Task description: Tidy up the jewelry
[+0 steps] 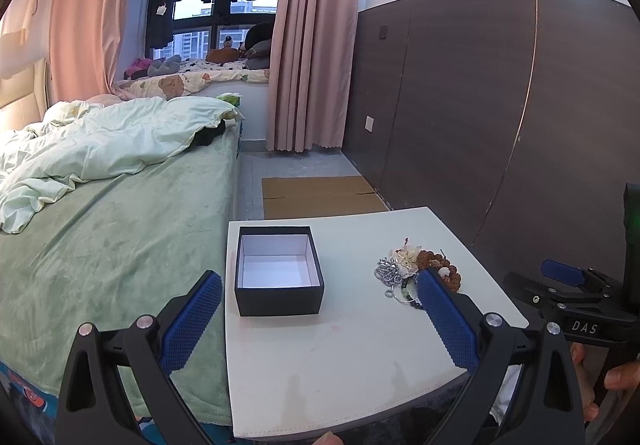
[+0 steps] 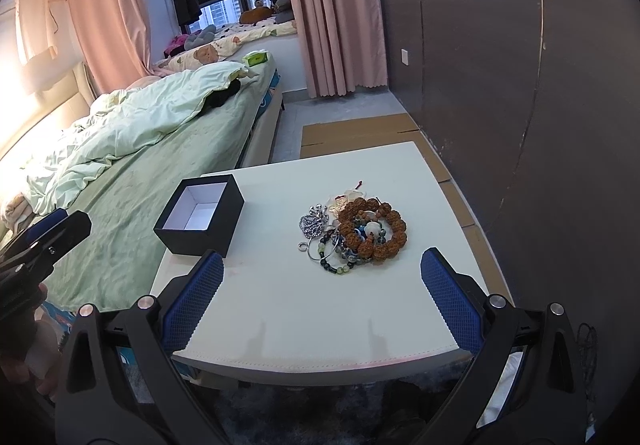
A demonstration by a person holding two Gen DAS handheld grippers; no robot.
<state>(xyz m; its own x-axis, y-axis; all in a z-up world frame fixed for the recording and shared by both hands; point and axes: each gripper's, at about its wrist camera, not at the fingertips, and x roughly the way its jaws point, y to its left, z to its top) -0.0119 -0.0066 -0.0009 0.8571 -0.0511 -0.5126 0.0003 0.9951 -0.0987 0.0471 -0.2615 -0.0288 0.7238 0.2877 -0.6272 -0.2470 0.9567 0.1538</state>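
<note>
Right wrist view shows my right gripper point(image 2: 322, 277) spread wide and empty above the near edge of the white square tabletop point(image 2: 312, 309); my left gripper point(image 1: 320, 305) is likewise apart, holding nothing. A tangled heap of jewelry point(image 2: 352, 235), brown knobbly bead bracelet on top, lies toward the right edge; the open black cardboard box with white lining point(image 2: 200, 219) sits at the far left corner. Grabbing into that tangle could drag several pieces along and spill them off the edge. A green-sheeted bed point(image 2: 132, 181) adjoins the tabletop's left side.
</note>
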